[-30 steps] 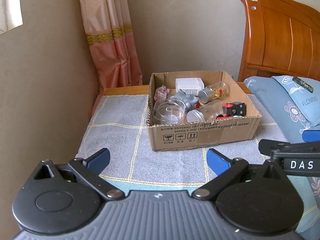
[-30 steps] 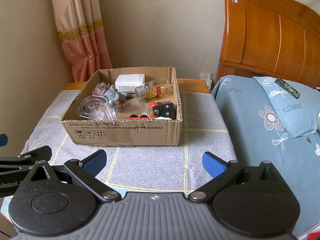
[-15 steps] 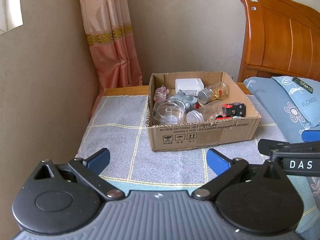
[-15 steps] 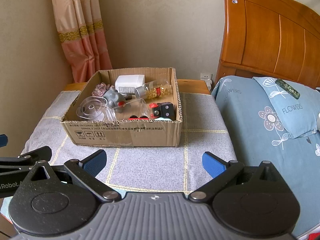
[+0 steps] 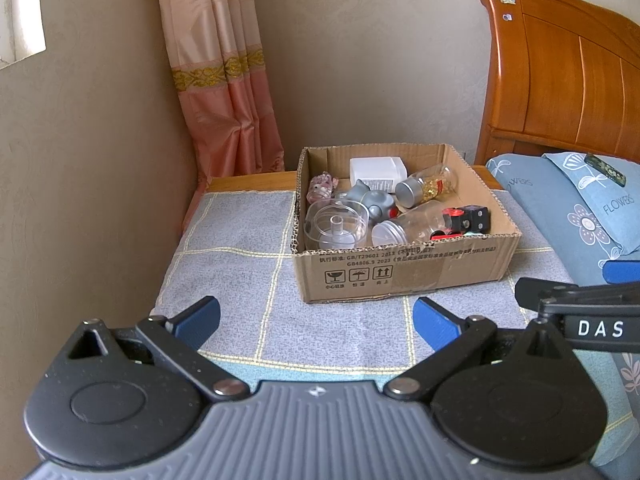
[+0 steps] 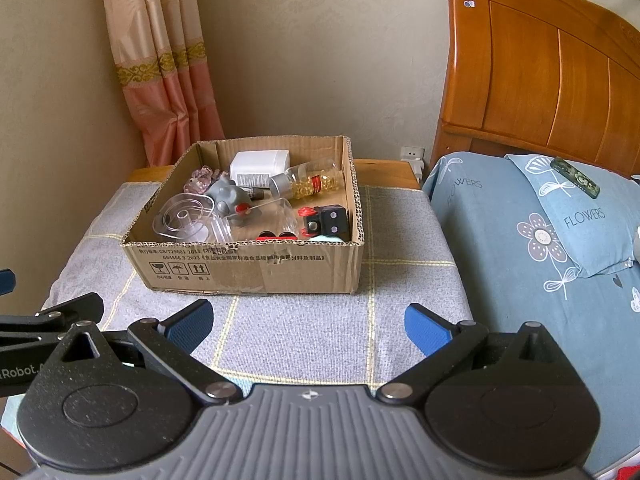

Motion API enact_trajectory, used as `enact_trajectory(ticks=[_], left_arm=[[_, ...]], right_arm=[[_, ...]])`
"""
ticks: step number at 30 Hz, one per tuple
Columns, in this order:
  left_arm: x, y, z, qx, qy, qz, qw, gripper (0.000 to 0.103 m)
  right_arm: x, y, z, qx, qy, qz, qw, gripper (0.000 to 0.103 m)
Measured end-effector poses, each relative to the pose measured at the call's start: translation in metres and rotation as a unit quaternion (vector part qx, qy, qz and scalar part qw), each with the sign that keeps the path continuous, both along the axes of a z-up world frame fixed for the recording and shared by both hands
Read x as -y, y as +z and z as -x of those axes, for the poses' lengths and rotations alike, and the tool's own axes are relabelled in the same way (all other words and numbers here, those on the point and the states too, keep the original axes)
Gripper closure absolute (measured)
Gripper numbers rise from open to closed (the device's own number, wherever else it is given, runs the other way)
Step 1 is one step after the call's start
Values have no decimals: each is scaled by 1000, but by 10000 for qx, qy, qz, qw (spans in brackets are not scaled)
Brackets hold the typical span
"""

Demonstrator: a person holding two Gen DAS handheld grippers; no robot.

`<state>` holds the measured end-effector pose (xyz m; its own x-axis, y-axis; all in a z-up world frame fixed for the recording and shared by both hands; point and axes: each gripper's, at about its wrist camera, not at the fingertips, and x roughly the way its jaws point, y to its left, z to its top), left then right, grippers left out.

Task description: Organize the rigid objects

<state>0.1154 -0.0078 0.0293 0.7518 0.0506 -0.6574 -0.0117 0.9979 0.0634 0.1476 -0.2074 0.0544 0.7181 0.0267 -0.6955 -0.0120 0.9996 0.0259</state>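
Note:
A shallow cardboard box [image 5: 404,270] [image 6: 248,268] sits on a grey checked cloth [image 5: 240,248] [image 6: 400,236] over a bedside table. Inside lie a clear round lid [image 5: 336,226] [image 6: 184,216], a grey toy figure [image 5: 370,200] [image 6: 228,194], a white box [image 5: 376,170] [image 6: 260,164], a jar with gold beads [image 5: 428,186] [image 6: 308,182], an empty clear jar [image 5: 412,226], a black cube [image 5: 474,218] [image 6: 334,220] and a pink trinket [image 5: 322,186]. My left gripper [image 5: 316,318] and right gripper [image 6: 310,322] both hover open over the cloth in front of the box, holding nothing.
A bed with a blue flowered pillow [image 6: 560,216] and a wooden headboard [image 6: 540,72] stands to the right. A pink curtain [image 5: 224,80] and beige walls close off the left and back. A dark patterned object [image 6: 574,178] lies on the pillow.

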Motion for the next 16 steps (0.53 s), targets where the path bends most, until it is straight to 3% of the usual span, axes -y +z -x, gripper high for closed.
enact_trajectory(ticks=[16], left_arm=[[3,0,-1,1,-3,-2,10000,1]], right_arm=[[1,0,0,4,4,-5,10000,0]])
